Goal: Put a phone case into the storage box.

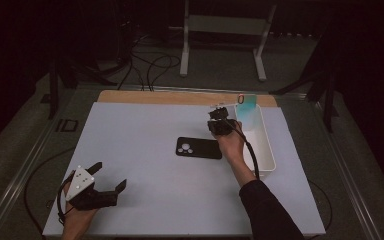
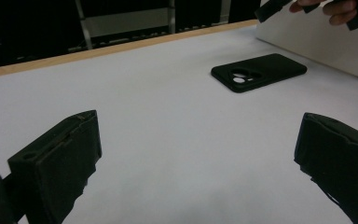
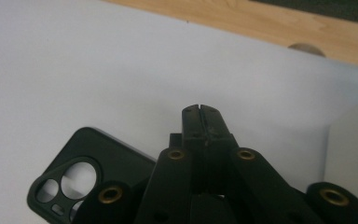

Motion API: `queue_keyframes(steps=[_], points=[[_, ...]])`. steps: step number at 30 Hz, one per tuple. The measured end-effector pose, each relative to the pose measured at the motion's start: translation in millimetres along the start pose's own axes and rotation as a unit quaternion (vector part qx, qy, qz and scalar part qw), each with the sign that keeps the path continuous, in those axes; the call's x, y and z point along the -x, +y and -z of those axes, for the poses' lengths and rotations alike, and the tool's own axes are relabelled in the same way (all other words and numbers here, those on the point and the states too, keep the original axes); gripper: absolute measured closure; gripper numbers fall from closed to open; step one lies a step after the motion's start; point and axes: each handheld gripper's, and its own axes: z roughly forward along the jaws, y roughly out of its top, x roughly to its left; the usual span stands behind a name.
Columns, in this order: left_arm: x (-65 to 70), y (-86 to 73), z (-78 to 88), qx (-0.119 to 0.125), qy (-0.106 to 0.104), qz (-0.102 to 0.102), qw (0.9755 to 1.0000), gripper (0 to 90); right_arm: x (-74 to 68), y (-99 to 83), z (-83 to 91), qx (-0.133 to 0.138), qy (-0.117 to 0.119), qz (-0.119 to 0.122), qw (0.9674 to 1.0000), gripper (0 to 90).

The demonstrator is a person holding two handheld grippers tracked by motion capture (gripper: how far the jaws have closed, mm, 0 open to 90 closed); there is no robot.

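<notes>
A black phone case (image 1: pixel 199 148) lies camera side up on the white mat (image 1: pixel 145 130), near the middle right. In the right gripper view the phone case (image 3: pixel 74 172) lies at the lower left, partly behind the jaws. My right gripper (image 1: pixel 218 111) hovers just beyond the case's right end, next to the white bin (image 1: pixel 266 150); the right gripper (image 3: pixel 200 108) has its jaws pressed together with nothing between them. My left gripper (image 1: pixel 111 175) rests at the mat's near left corner, jaws wide apart and empty; in its own view the left gripper (image 2: pixel 196 154) faces the phone case (image 2: pixel 258 71) from afar.
The long white bin stands along the mat's right edge with a teal object (image 1: pixel 246 107) at its far end. A wooden strip (image 1: pixel 180 97) borders the mat's far side. Cables and a metal stand (image 1: pixel 225 30) are on the floor beyond the table.
</notes>
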Motion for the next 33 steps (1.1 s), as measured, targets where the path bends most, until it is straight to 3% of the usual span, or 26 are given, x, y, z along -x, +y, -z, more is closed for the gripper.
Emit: queue_keyframes(steps=[6, 9, 20, 25, 28, 33], points=[[0.0, 0.3, -0.2, 0.000, 0.000, 0.000, 1.0000, 1.0, -2.0, -4.4, -8.3, -0.013, -0.002, -0.008, 0.9999, 90.0], [0.1, 0.3, -0.3, 0.000, 0.000, -0.001, 1.0000, 1.0, -0.2, -9.5, -19.2, -0.031, -0.014, -0.025, 0.9991, 90.0], [-0.2, 0.2, 0.2, 0.001, 0.001, 0.001, 1.0000, 1.0, 7.6, -20.2, -35.5, -0.062, -0.033, -0.039, 0.9968, 90.0], [0.2, 0.1, -0.1, 0.000, 0.001, 0.000, 1.0000, 1.0, 6.3, -21.5, -39.3, -0.079, -0.036, -0.032, 0.9957, 90.0], [0.0, 0.2, 0.1, 0.001, 0.001, 0.000, 1.0000, 1.0, 5.7, -24.0, -43.0, -0.095, -0.055, -0.021, 0.9937, 90.0], [0.0, 0.2, 0.0, 0.001, 0.001, 0.000, 1.0000, 1.0, 3.3, -26.7, -43.2, -0.107, -0.065, -0.015, 0.9920, 90.0]])
